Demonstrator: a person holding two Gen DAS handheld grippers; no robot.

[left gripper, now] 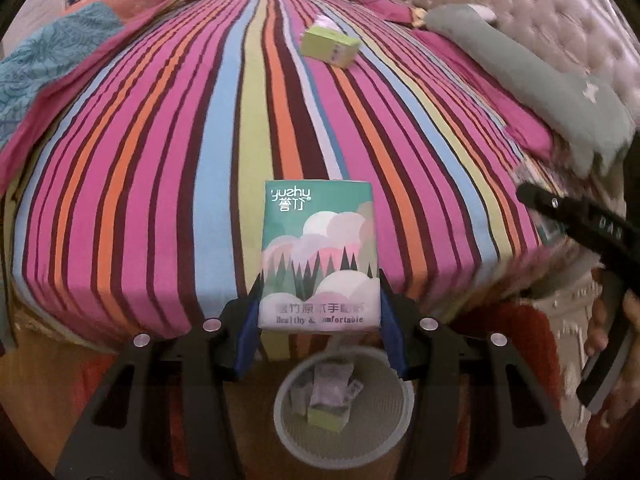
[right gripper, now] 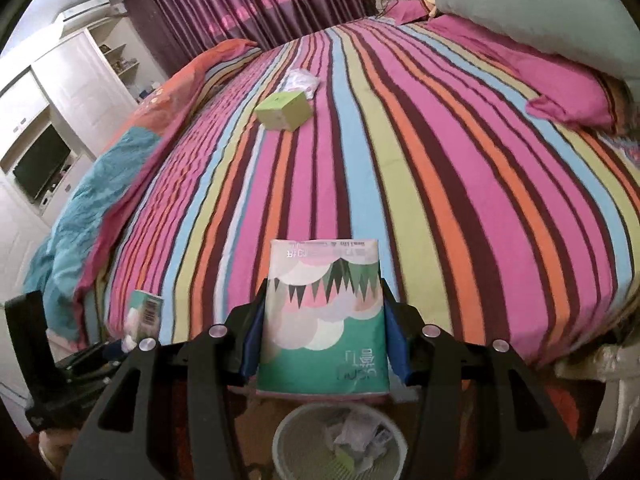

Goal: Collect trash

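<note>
The left gripper point(left gripper: 318, 312) was clamped on a green tissue pack point(left gripper: 319, 252), its blue pads pressing the pack's two long sides near the lower end, so the pack's long axis ran straight out ahead of the jaws. The right gripper point(right gripper: 320, 344) held a second tissue pack point(right gripper: 326, 320) in the same way, jaws closed on its sides, print upside down to the camera.

Both packs hung past the edge of the striped bed point(left gripper: 200, 160), and the white mesh wastebasket point(left gripper: 394, 412) stood on the floor below and just ahead of each pair of jaws. In both wrist views the basket point(right gripper: 292, 440) sat almost directly under the held pack, already holding crumpled paper and a small green box.

From this, both hands looked about equally near the basket, and the coming move likely called for each pack to be brought squarely over the rim and let go. With two grippers over one opening, they could crowd each other.

Still on the bed, well apart from either hand, lay a yellow-green box point(right gripper: 285, 114) with a crumpled white wrapper point(right gripper: 303, 80) just behind it.
</note>
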